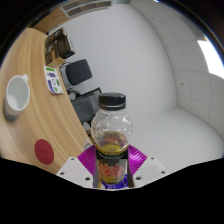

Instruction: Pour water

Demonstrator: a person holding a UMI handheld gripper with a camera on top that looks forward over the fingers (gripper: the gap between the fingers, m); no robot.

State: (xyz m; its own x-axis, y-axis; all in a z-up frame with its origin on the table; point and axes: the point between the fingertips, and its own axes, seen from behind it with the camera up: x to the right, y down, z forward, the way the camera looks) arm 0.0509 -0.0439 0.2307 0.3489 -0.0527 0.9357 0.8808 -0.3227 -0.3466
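The jaws grip a clear bottle (111, 135) with a black cap, held off the desk's (55, 120) edge over open floor; a white cup (18, 93) stands on the desk beyond.

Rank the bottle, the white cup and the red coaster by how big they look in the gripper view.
1. Bottle, held between the gripper fingers; it is nearest the camera, so its size is exaggerated.
2. and 3. White cup and red coaster look about alike; no firm ranking.
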